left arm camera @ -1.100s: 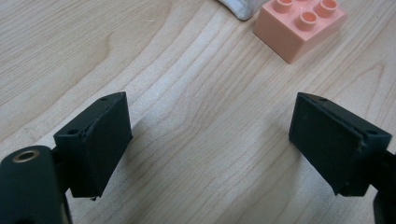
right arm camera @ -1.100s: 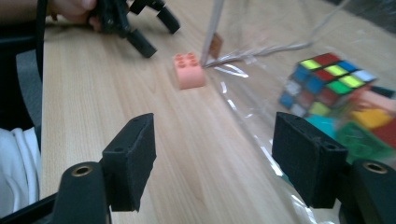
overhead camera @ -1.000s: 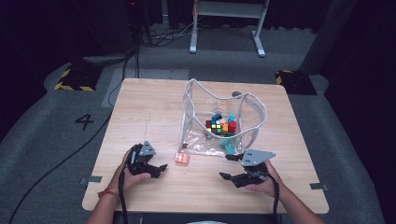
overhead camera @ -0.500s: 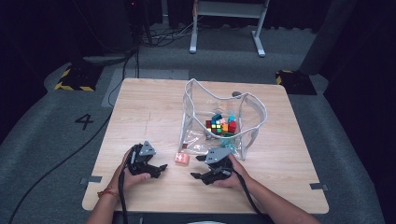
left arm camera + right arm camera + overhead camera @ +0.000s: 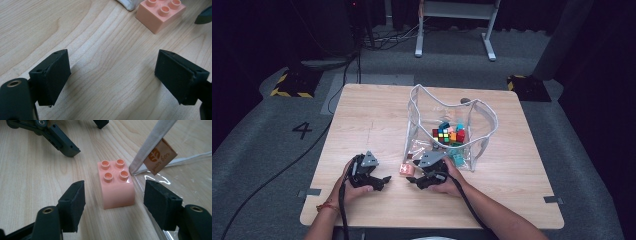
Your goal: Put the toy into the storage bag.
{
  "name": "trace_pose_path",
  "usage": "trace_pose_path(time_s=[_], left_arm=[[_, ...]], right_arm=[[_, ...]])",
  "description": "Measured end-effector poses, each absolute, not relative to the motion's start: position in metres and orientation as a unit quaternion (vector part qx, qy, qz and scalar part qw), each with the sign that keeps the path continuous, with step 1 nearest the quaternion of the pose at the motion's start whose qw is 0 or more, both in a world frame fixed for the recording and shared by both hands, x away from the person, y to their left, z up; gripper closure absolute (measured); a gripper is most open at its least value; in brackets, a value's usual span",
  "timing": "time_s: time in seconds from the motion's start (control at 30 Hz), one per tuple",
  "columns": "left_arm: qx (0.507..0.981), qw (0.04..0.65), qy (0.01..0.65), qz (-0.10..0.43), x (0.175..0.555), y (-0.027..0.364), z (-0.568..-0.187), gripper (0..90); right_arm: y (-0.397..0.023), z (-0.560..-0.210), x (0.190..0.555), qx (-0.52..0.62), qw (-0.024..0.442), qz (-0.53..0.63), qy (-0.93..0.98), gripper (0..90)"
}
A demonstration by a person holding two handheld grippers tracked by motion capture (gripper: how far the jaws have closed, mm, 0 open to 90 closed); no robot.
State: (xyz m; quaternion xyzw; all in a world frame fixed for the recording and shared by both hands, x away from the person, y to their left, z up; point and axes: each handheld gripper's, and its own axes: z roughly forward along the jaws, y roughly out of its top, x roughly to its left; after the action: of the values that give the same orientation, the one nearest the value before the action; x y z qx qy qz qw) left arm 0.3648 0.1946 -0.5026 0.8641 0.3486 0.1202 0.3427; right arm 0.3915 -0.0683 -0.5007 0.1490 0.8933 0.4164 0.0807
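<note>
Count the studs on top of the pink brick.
4. The pink brick stands on the table between the open jaws of the right gripper, beside the clear bag; its studs form a two-by-two square on top. None seem hidden.

We see a pale wooden surface (image 5: 362,120) standing on grey carpet (image 5: 272,150) in a dark room. A painted "4" (image 5: 302,130) marks the floor off its left edge. Beyond its far edge stand a white metal frame (image 5: 455,22), black cables (image 5: 362,40) and two yellow-and-black striped blocks (image 5: 292,82).
</note>
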Motion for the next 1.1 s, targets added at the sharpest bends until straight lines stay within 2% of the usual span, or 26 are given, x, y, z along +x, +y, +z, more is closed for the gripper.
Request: trace_pose_path(time_s=[0.23,0.43,0.93,1.1], left_arm=[[0.864,0.342,0.348,0.120,0.365,0.195,-0.503,13.3],[0.864,0.343,0.348,0.120,0.365,0.195,-0.503,13.3],[0.864,0.343,0.349,0.120,0.365,0.195,-0.503,13.4],[0.864,0.343,0.349,0.120,0.365,0.195,-0.503,13.4]], right_arm=[[-0.058,-0.503,0.397,0.125,0.093,0.409,0.899,38.8],[-0.055,-0.503,0.397,0.131,0.082,0.414,0.897,59.2],[-0.110,-0.487,0.370,0.149,0.069,0.416,0.895,59.6],[-0.135,-0.486,0.365,0.123,0.085,0.415,0.898,59.6]])
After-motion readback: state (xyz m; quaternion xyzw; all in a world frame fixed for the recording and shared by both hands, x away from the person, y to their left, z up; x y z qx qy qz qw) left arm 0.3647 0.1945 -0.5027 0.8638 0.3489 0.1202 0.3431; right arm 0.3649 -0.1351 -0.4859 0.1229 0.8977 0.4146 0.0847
